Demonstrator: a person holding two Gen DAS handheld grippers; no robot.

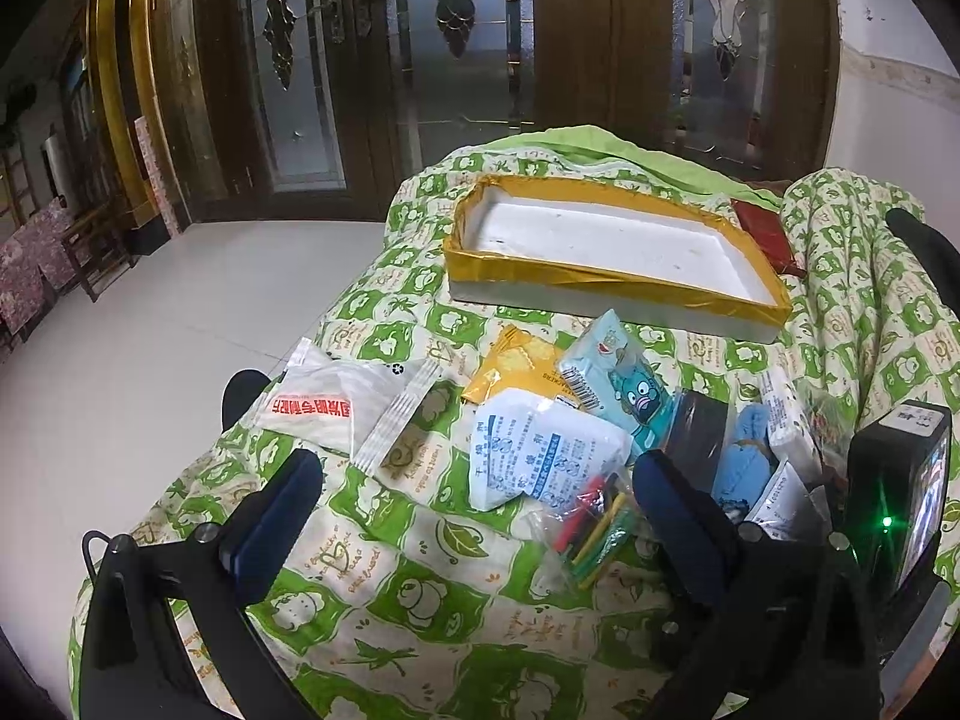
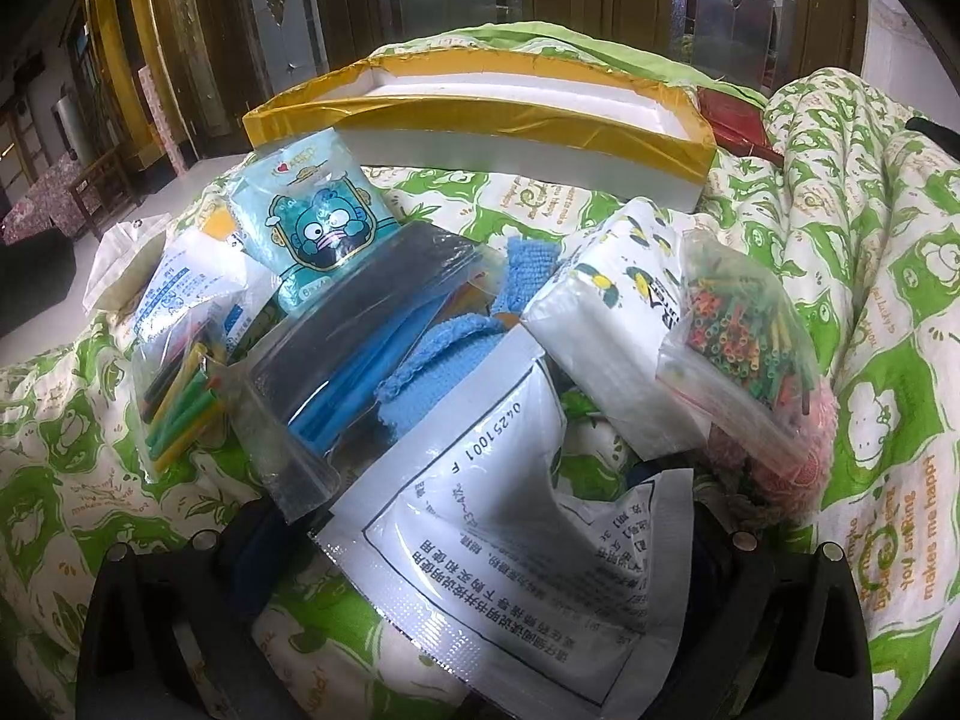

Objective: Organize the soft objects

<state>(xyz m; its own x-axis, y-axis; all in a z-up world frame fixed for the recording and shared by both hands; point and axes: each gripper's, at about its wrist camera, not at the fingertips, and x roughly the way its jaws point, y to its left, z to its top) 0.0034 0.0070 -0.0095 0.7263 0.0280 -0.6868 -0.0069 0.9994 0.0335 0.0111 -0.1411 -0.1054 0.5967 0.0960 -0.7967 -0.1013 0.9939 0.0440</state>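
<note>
Spread wide and holding nothing, the left gripper (image 1: 474, 516) above the green-and-white leaf-print quilt (image 1: 420, 612), just before a white sachet with blue print (image 1: 534, 450) and a clear bag of coloured tubes (image 1: 591, 531). Draped across the right gripper (image 2: 480, 546), a white foil pouch with black print (image 2: 516, 516), its fingers hidden beneath, so whether clamped or merely covered cannot be told. Further back, beyond the heaped packets, a shallow white foam tray edged with yellow tape (image 1: 576, 273), nothing inside.
</note>
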